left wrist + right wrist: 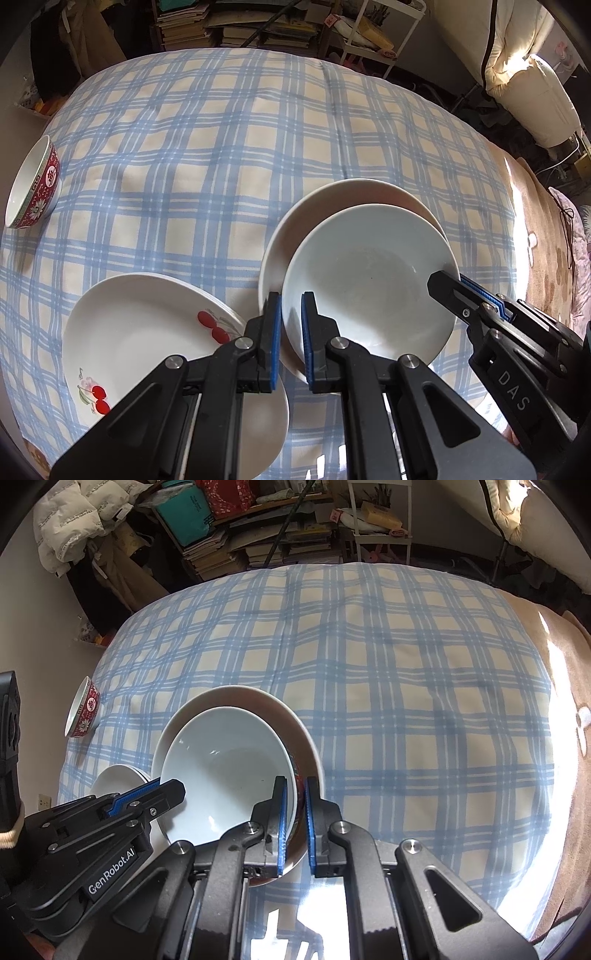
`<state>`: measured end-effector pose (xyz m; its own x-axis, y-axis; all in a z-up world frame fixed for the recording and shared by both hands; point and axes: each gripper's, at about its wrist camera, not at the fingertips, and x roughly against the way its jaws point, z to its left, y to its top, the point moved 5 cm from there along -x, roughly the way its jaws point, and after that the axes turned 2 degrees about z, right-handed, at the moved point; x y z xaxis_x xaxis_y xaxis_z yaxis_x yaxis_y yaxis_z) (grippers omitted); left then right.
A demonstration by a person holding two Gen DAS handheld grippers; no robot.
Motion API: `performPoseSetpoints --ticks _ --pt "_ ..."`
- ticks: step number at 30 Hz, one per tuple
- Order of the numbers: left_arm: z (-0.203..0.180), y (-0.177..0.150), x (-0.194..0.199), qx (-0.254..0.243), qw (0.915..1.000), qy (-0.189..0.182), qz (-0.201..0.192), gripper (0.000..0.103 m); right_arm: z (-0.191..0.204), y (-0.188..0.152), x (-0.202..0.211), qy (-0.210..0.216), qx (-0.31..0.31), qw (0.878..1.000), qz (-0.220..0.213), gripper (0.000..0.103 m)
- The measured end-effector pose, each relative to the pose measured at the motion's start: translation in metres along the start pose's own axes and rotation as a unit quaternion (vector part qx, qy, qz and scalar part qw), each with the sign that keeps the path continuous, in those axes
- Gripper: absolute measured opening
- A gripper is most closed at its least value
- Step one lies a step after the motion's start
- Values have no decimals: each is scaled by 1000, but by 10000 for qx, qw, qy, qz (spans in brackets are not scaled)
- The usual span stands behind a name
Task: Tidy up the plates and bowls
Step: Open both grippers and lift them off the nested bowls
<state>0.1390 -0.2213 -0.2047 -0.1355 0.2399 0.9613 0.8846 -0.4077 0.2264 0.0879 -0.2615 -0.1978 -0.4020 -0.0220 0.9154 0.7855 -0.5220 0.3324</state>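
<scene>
A white bowl [369, 284] sits nested inside a larger bowl [332, 195] near the middle of a blue-and-cream checked cloth [221, 147], and both tongs grip it from opposite sides. The left gripper [291, 332] has its blue pads narrowed onto the near-left rim of the white bowl, one pad outside the wall and one inside. The right gripper [295, 819] is likewise pinched onto the opposite rim, with its inner pad inside the white bowl; the outer pad lies against a red-patterned wall, and from this angle it is hard to say whether it clamps the white bowl alone or both rims together. In the left wrist view the right gripper's fingers [454, 291] reach in from the right edge and meet the bowl's rim; in the right wrist view the left gripper comes in from the lower left in the same way. Just left of the bowls lies a stack of white plates [147, 332] with red cherry prints, the top one overlapped by the left gripper's finger. Well apart, at the far left edge of the cloth, a small red bowl [35, 184] with a white inside stands upright. Beyond the cloth are shelves of stacked books [221, 554] and a white rack [380, 513].
</scene>
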Motion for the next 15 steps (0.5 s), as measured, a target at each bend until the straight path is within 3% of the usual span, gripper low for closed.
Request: performPoseSetpoints --ticks 8,11,15 --pt "1 -4 11 12 9999 15 -113 11 -4 0 3 120 -128 9998 -21 10" --pt "2 -2 23 -30 9993 125 -356 12 -7 4 15 164 -204 9992 -301 10" --pt "7 -1 32 106 9993 60 -361 14 -11 7 24 427 -363 9976 -396 10"
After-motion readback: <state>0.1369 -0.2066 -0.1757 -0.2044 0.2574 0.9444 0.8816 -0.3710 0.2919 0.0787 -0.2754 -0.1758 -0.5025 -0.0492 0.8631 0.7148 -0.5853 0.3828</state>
